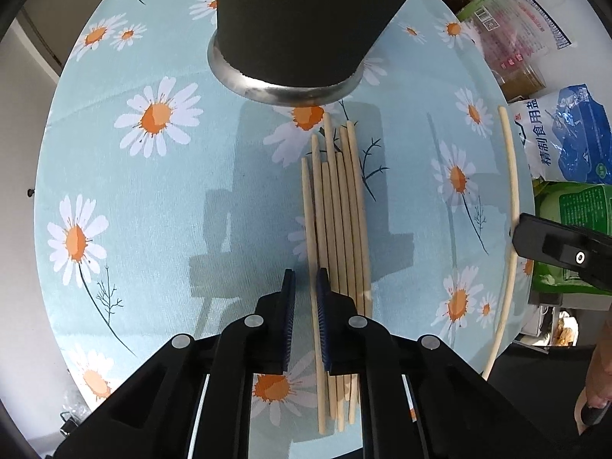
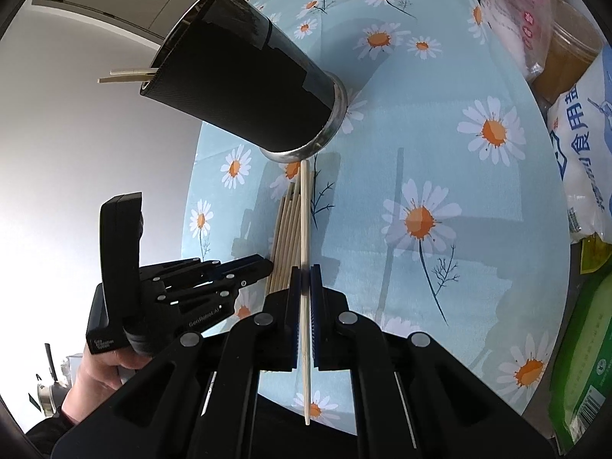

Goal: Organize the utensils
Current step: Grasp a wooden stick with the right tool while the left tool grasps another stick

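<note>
Tablecloth [image 1: 183, 199] of pale blue with white daisies covers the round table. Near its far edge stands a black holder [image 2: 244, 88] on a metal base, with 2 chopstick ends showing past its rim. Just in front of that base, about mid-table, lies a bundle of roughly 7 pale wooden chopsticks [image 1: 338, 229], side by side and nearly parallel, tapered at the far ends. The left gripper [image 1: 306, 306] points steeply down with its jaws nearly closed on the bundle's leftmost stick; whether the pads already pinch it I cannot tell. The right gripper [image 2: 305, 306] is clamped on a single chopstick [image 2: 305, 222], lifted near the right edge. These sticks look light, stiff and smooth, likely to roll or pivot; a grip near mid-length should keep one from swinging.
</note>
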`<state>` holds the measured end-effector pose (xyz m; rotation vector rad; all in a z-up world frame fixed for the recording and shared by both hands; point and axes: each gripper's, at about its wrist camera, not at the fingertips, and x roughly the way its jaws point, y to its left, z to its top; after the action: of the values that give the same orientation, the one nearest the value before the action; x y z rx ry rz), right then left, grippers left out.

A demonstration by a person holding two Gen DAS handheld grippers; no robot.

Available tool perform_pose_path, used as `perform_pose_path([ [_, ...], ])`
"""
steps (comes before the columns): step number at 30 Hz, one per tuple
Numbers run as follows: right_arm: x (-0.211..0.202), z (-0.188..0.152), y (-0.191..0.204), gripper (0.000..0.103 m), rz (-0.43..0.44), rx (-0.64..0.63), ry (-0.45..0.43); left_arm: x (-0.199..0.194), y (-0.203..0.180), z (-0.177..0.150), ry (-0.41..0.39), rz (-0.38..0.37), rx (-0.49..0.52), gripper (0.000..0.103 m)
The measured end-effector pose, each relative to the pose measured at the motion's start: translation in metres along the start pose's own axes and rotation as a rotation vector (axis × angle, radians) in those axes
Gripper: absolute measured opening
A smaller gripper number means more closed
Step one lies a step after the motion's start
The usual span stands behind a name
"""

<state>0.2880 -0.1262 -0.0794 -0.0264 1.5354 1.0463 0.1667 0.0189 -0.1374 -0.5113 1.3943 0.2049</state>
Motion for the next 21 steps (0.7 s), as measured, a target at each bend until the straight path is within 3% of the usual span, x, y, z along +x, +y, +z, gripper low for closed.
perform_pose_path([
  [9, 0.001, 0.0, -0.004, 0.005, -0.002, -0.006, 0.017, 0.003, -0.011, 0.0, 0.033, 0.088, 0.042, 0.01],
  [15, 0.005, -0.001, -0.004, 0.005, 0.0, -0.016, 0.033, 0.004, -0.001, 0.007, 0.047, 0.042, -0.017, 0.01],
  [19, 0.009, 0.0, -0.002, 0.005, 0.001, -0.024, 0.04, 0.008, -0.013, 0.011, 0.047, 0.119, 0.013, 0.01],
  [21, 0.01, 0.001, 0.0, 0.005, 0.003, -0.028, 0.039, 0.008, -0.017, 0.012, 0.042, 0.142, 0.022, 0.005],
])
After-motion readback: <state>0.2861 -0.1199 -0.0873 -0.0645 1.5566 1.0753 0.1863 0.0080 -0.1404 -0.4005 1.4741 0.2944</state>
